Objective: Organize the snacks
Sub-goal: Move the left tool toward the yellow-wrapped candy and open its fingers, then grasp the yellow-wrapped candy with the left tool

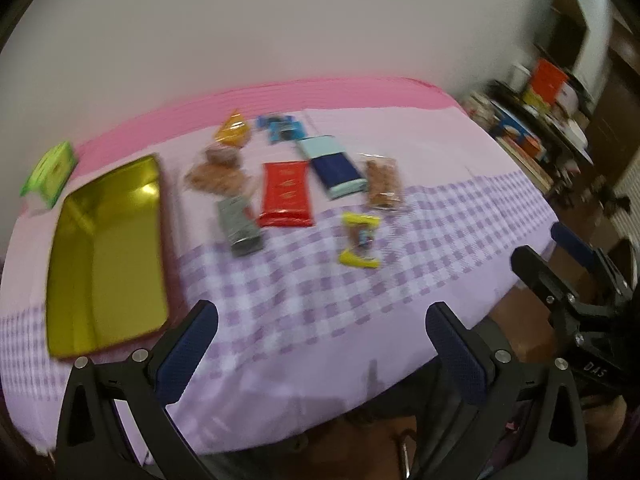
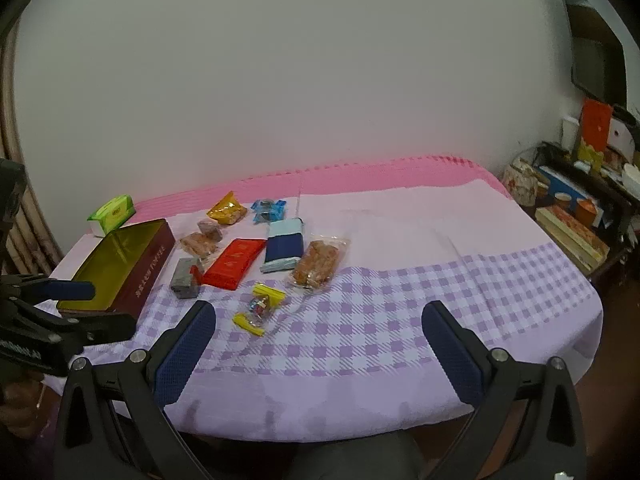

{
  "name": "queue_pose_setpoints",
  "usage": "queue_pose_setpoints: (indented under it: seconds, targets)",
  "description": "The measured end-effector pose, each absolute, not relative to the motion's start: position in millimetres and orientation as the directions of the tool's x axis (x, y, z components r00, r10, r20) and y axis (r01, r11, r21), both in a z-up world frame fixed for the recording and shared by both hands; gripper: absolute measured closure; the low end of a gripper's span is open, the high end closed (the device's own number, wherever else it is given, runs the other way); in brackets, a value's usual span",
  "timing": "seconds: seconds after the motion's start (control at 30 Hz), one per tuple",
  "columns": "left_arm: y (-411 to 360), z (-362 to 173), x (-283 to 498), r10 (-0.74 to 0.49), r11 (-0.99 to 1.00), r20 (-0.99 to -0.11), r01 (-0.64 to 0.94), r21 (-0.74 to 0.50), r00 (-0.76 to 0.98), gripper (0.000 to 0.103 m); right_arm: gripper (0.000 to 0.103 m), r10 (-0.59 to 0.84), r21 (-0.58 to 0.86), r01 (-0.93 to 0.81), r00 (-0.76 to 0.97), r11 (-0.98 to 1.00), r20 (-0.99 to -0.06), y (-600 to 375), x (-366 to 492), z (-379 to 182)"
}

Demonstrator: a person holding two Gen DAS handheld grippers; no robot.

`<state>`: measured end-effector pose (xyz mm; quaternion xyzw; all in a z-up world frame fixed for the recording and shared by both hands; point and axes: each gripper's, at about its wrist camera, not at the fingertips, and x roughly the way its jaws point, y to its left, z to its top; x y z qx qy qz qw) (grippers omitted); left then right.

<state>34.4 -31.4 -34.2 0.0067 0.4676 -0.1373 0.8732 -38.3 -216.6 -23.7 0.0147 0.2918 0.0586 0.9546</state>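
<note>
The left gripper (image 1: 322,350) and right gripper (image 2: 320,346) both hang with jaws wide apart and empty over the near edge of the checked tablecloth (image 2: 400,320). The snack packets lie well ahead, a yellow-ended candy packet (image 2: 259,309) nearest, beside the open gold-lined tin (image 1: 108,256).

snack packets (image 2: 256,252) lie right of tin (image 2: 116,264).

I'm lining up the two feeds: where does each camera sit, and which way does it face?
Left wrist: on the left gripper, tilted down at the open gold tin and snacks; its fingers show, the right gripper at right.
Right wrist: on the right gripper, facing the table and wall; left gripper at left.
Shared: tin, red packet.
</note>
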Motion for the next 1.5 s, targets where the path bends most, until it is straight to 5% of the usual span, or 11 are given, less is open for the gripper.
queue_pose_setpoints:
  seconds: [0.53, 0.7, 0.93, 1.1, 1.5]
  targets:
    - [-87, -75, 104, -0.395, 0.881, -0.839, 0.413, -0.23, 0.375, 0.002, 0.001, 0.11, 0.149, -0.027, 0.803, 0.988, -0.585, -250, -25, -24]
    - [-93, -85, 120, -0.38, 0.882, -0.857, 0.416, -0.222, 0.349, 0.017, 0.001, 0.111, 0.166, -0.013, 0.797, 0.986, -0.594, -257, -23, -27]
    - [-97, -100, 131, -0.37, 0.881, -0.875, 0.416, -0.224, 0.313, 0.025, 0.001, 0.115, 0.171, -0.013, 0.792, 0.985, -0.6, -260, -20, -28]
    - [-100, -112, 136, -0.348, 0.88, -0.897, 0.424, -0.212, 0.272, 0.053, 0.001, 0.117, 0.176, -0.012, 0.79, 0.984, -0.602, -260, -19, -29]
    - [-92, -121, 150, -0.359, 0.894, -0.899, 0.37, -0.254, 0.252, 0.056, 0.001, 0.123, 0.181, -0.014, 0.785, 0.983, -0.607, -263, -18, -32]
